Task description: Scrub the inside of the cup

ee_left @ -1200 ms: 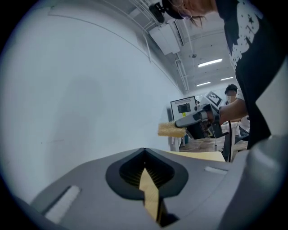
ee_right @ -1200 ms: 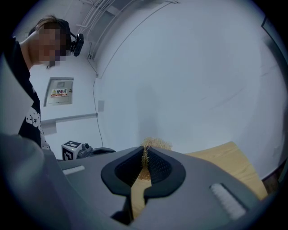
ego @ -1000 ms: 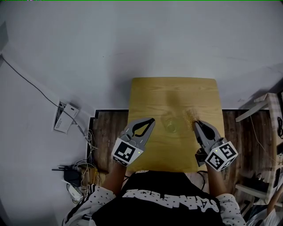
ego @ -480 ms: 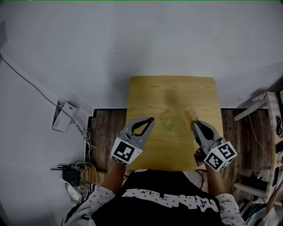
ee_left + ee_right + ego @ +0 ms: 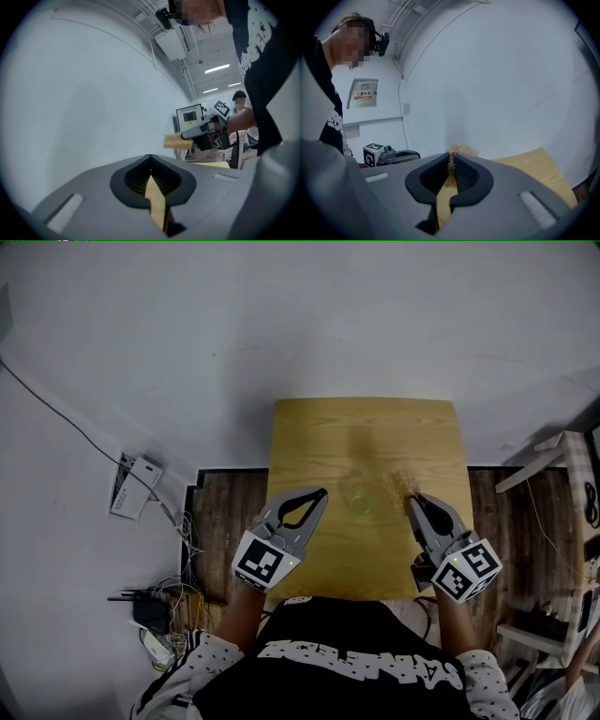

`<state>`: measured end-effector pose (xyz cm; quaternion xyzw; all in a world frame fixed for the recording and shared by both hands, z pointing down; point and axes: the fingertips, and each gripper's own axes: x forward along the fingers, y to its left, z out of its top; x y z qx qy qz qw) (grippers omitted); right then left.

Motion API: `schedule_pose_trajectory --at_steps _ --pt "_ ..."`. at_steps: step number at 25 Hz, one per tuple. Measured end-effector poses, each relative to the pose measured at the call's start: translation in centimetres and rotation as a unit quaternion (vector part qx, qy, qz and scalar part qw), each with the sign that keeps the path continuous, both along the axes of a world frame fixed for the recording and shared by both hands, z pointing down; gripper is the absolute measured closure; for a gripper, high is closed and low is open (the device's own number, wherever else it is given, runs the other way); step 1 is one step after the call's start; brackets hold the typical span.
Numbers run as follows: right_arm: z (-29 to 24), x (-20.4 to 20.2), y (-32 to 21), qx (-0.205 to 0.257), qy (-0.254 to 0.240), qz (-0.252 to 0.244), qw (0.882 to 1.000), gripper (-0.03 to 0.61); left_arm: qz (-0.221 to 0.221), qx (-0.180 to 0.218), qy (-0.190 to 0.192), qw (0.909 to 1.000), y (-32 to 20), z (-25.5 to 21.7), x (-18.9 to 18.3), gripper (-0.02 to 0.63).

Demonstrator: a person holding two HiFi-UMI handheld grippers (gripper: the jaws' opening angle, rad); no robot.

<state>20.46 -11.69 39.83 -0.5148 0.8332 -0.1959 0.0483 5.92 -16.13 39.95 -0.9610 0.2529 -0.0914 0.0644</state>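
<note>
My left gripper (image 5: pixel 322 494) has its fingers pressed together, empty. My right gripper (image 5: pixel 412 501) clamps the fibrous scrubber (image 5: pixel 403 484). The clear cup (image 5: pixel 359 503) stands mid-counter (image 5: pixel 375 427), unheld, so if I push in now I reckon it skids or tips.

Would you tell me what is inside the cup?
The cup looks empty, though its bottom is too faint to check; the scrubber is outside, in the right gripper.

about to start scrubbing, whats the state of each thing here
left claw, shut and empty
right claw, shut on the scrub pad
scrub pad, pinched at the right claw's tips, clear of the cup
cup, standing on the table, untouched, between both claws
</note>
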Motion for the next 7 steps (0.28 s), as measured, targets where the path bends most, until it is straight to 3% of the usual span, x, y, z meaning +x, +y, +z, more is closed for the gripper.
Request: schedule_pose_trajectory --at_steps 7 --pt "0.02 -0.22 0.32 -0.001 0.001 0.002 1.0 0.552 0.006 -0.002 -0.003 1.0 0.46 0.06 -0.24 0.612"
